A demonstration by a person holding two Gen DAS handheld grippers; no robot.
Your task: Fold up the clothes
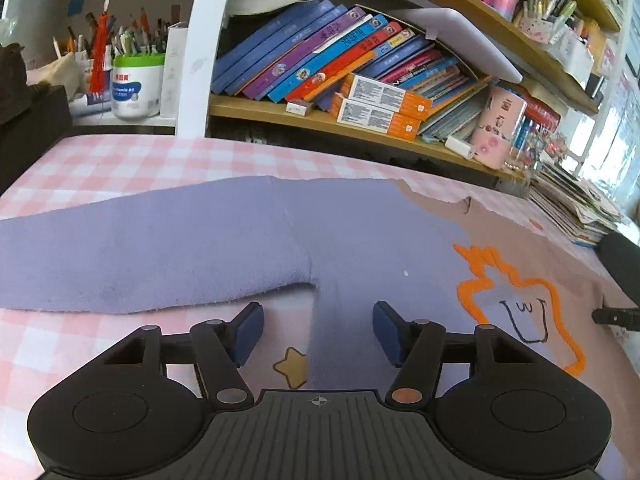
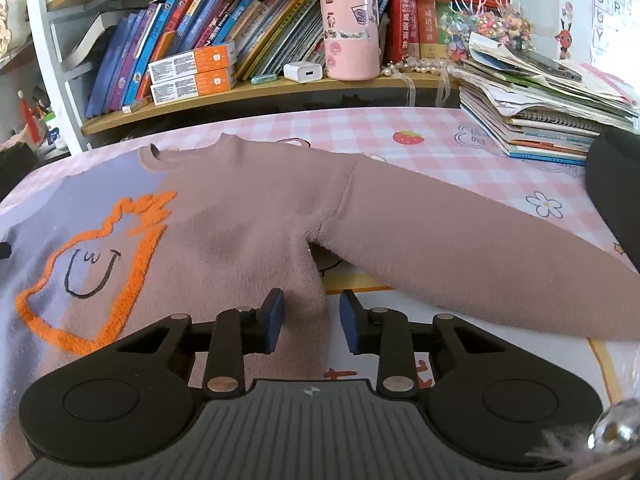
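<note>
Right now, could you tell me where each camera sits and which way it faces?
Left wrist: rides the left gripper, looking along its open fingers at the sweater's purple sleeve and the bookshelf.
Right wrist: rides the right gripper, open around the armpit fold, facing the brown sleeve.
Shared: sweater's orange outline, pink cup, checked tablecloth.

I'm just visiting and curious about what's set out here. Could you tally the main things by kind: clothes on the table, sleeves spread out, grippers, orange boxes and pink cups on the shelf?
Sweater: 1
Sleeves: 2, purple and pink
Grippers: 2, left and right, both open
Orange boxes: 2
Pink cup: 1
Total: 8
</note>
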